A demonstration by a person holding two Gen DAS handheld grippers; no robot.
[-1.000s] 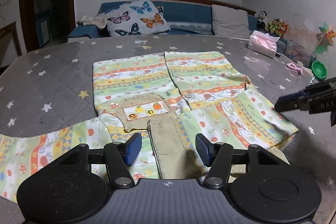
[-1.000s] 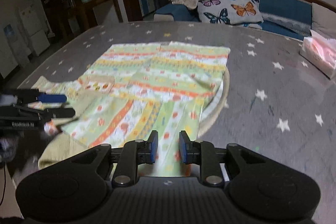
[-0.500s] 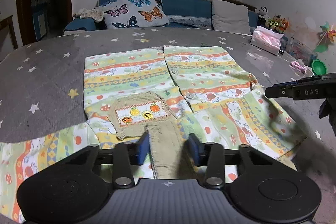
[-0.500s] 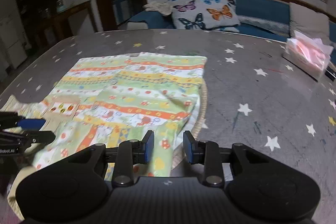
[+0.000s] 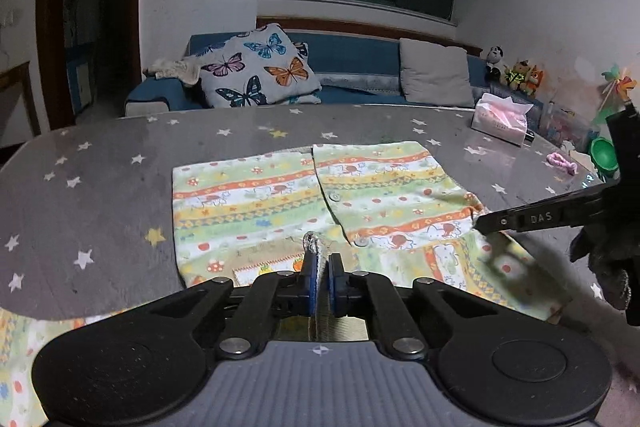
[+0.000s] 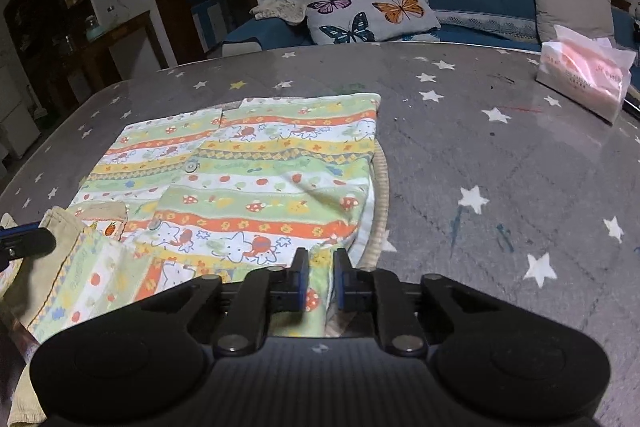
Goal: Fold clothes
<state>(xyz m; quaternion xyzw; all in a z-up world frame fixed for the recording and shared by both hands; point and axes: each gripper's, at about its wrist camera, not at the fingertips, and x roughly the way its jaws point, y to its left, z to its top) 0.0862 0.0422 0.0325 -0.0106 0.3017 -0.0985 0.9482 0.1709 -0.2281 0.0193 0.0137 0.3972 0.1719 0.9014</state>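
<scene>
The left tool [image 5: 319, 269] is clenched on a khaki fabric edge of the patterned garment [image 5: 360, 195]. The right tool [image 6: 319, 269] grips the near right hem, jaws not quite closed. The garment lies spread on the starred surface [image 6: 500, 147]. To fold cleanly, both tools should probably lift evenly, keeping the edge taut and level.

A grey star-print table [image 6: 500, 155] bears a striped garment [image 6: 256, 163] and tissue pack [image 6: 584, 75].

garment [image 5: 384, 183]: 1 | grippers: 2 | cushions: 2 | tissue pack [image 5: 502, 115]: 1 | plush toys: 3
</scene>
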